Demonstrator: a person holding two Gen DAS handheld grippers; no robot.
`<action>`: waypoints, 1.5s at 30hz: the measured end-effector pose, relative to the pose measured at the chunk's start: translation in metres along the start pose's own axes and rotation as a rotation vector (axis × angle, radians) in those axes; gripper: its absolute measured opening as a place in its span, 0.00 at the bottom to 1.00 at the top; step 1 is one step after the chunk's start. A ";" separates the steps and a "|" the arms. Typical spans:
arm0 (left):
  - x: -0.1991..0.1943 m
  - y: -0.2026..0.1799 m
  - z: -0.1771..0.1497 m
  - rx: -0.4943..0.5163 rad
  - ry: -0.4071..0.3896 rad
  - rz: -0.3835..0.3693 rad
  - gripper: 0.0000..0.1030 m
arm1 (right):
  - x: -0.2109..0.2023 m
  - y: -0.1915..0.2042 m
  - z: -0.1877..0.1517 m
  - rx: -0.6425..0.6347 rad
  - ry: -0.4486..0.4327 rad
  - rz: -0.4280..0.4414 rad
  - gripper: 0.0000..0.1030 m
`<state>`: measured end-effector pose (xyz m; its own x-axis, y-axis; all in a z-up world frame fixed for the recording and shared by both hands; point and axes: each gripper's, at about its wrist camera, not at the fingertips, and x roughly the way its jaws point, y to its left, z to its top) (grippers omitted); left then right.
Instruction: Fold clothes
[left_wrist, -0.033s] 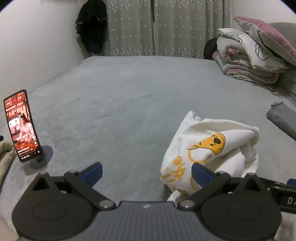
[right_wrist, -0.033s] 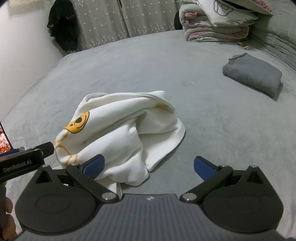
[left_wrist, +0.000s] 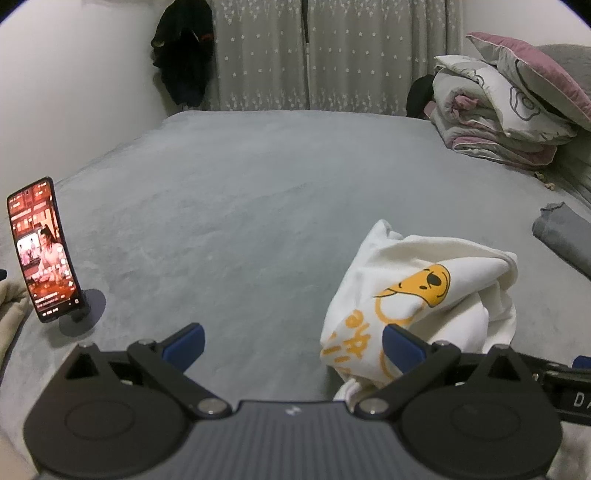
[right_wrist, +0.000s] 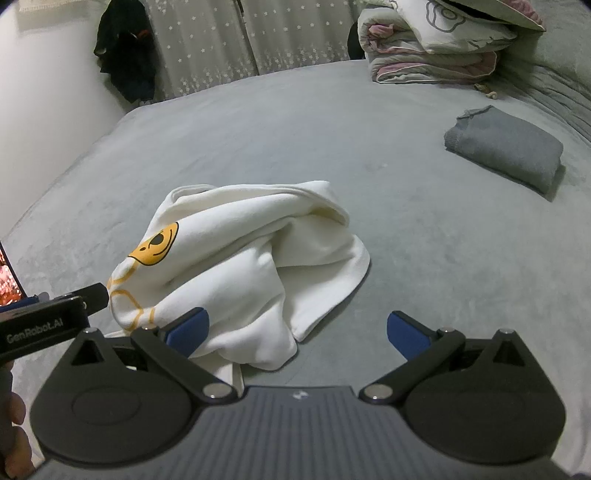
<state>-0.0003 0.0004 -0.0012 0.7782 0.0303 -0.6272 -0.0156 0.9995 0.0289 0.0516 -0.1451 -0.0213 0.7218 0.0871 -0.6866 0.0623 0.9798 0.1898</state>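
Observation:
A crumpled white shirt (left_wrist: 424, 291) with a yellow bear print lies in a heap on the grey bed cover (left_wrist: 240, 221). My left gripper (left_wrist: 293, 344) is open above the bed, just left of the heap, and its right finger (left_wrist: 402, 347) stands in front of the shirt's near edge. In the right wrist view the shirt (right_wrist: 240, 266) sits left of centre. My right gripper (right_wrist: 297, 330) is open too, with its left finger (right_wrist: 188, 328) over the shirt's near folds. Nothing is pinched by either one. The left gripper's body (right_wrist: 55, 321) reaches in from the left.
A phone on a stand (left_wrist: 42, 251) plays video at the bed's left edge, next to a beige cloth (left_wrist: 11, 314). A folded grey garment (right_wrist: 506, 147) lies to the right. Stacked bedding (left_wrist: 498, 110) fills the far right corner. A dark garment (left_wrist: 184, 55) hangs by the curtains.

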 end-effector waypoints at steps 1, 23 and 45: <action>0.001 0.000 -0.001 -0.001 -0.002 -0.001 1.00 | 0.000 0.000 0.000 -0.001 0.000 0.000 1.00; 0.003 -0.001 -0.002 0.012 0.045 0.006 1.00 | 0.000 0.003 -0.001 -0.035 -0.001 -0.038 1.00; -0.001 0.001 -0.004 0.006 0.061 0.010 1.00 | -0.001 0.003 -0.001 -0.050 -0.003 -0.033 1.00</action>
<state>-0.0037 0.0012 -0.0039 0.7386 0.0411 -0.6729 -0.0192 0.9990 0.0400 0.0501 -0.1417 -0.0207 0.7222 0.0540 -0.6895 0.0518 0.9899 0.1318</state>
